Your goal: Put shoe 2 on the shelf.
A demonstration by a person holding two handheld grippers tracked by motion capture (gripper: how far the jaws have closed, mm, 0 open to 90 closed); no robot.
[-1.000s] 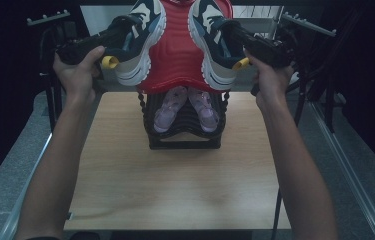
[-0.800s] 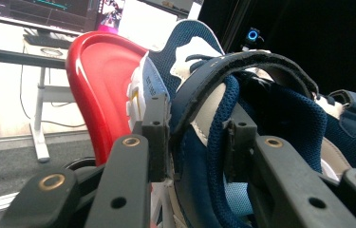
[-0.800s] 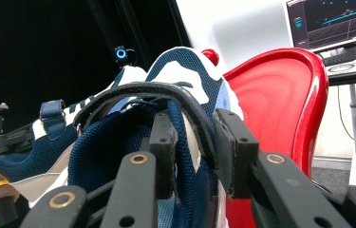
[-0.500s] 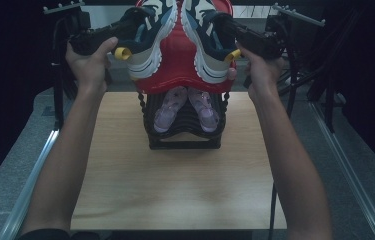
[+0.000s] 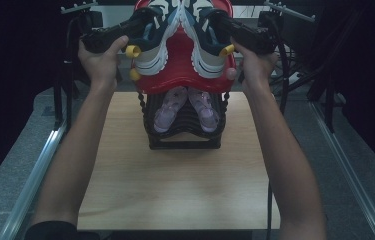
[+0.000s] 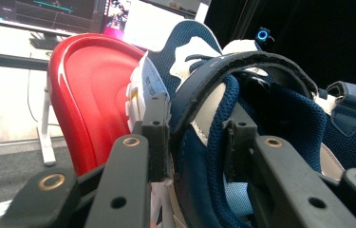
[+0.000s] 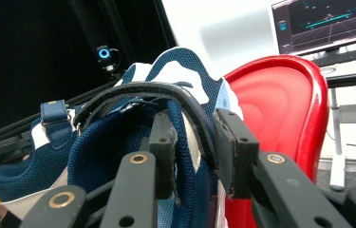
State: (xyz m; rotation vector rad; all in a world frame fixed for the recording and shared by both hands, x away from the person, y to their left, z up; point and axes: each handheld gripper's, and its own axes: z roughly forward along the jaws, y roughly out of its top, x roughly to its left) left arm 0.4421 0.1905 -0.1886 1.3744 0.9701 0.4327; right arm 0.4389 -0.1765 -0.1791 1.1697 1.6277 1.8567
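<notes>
Each gripper, left (image 5: pixel 142 27) and right (image 5: pixel 217 25), pinched one navy sneaker's (image 5: pixel 152 42) collar above the red tray (image 5: pixel 182 70) on the rack (image 5: pixel 185 140); such thin-edged grips risked a shoe slipping free

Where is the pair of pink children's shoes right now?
In the high view, the pink children's shoes sit side by side in the black rack at the table's far middle, beneath the red tray.
</notes>
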